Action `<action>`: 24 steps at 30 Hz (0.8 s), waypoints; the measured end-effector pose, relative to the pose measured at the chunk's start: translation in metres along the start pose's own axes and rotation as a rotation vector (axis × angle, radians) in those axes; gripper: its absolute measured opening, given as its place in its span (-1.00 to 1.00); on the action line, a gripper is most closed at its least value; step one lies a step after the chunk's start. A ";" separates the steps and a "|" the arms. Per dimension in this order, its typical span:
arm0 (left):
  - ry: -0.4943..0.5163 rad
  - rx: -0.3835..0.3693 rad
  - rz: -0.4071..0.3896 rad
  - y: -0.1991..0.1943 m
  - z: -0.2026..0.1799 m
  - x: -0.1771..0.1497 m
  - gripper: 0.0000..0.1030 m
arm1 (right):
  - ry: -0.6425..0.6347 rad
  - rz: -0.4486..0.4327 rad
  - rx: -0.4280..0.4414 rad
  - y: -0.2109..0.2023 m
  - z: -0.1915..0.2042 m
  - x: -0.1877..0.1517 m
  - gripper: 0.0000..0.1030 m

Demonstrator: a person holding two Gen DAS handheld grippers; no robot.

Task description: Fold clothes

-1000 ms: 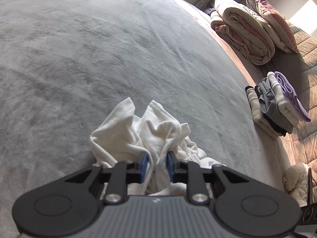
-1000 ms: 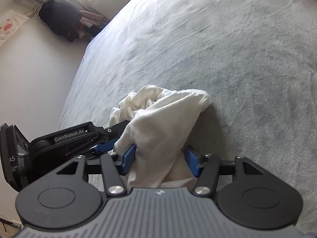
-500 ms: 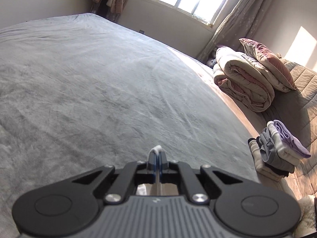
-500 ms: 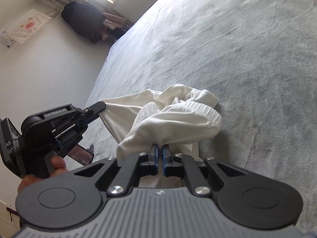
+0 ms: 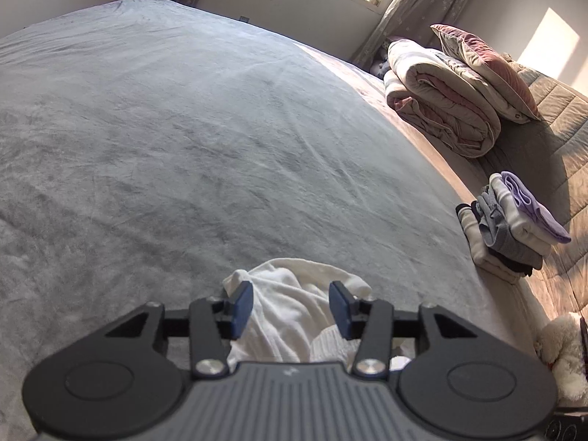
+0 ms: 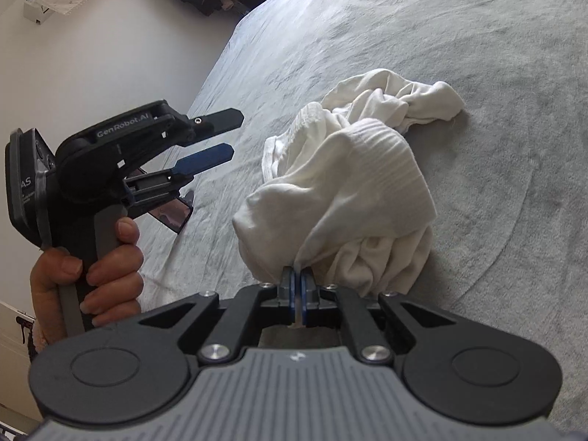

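garment, white, crumpled on near bed: we pinch it with right gripper; our left gripper is opening, empty. folded stack lies far right; folding not begun.

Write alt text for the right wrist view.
The right gripper pinches a crumpled white garment on a grey bedspread. At left, a hand holds the left gripper, jaws opening and empty.
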State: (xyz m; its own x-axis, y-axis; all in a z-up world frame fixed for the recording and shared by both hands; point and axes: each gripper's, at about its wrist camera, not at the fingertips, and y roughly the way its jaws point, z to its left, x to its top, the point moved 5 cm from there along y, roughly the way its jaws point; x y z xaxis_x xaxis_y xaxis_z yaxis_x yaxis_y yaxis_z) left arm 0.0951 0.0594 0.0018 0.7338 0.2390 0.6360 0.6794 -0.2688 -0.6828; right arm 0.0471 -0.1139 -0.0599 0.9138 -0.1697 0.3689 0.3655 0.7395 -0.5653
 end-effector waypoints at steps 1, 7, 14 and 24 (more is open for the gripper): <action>0.014 -0.008 0.014 0.001 -0.003 -0.002 0.02 | 0.001 0.007 -0.004 0.002 0.000 0.000 -0.89; 0.049 -0.077 0.092 0.007 -0.018 -0.018 0.03 | -0.018 -0.009 -0.030 0.002 -0.001 0.010 -0.72; 0.075 -0.122 0.123 0.007 -0.028 -0.028 -0.03 | -0.021 -0.108 -0.059 -0.029 -0.011 0.023 0.04; 0.132 -0.193 0.263 0.016 -0.040 -0.056 -0.24 | 0.303 -0.151 -0.021 -0.038 -0.055 0.029 0.04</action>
State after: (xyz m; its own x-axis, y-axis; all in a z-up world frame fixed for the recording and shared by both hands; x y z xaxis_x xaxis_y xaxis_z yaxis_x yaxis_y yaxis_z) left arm 0.0649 0.0039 -0.0303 0.8676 0.0185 0.4969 0.4437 -0.4800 -0.7568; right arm 0.0694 -0.1826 -0.0681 0.8590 -0.4645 0.2151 0.5013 0.6782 -0.5373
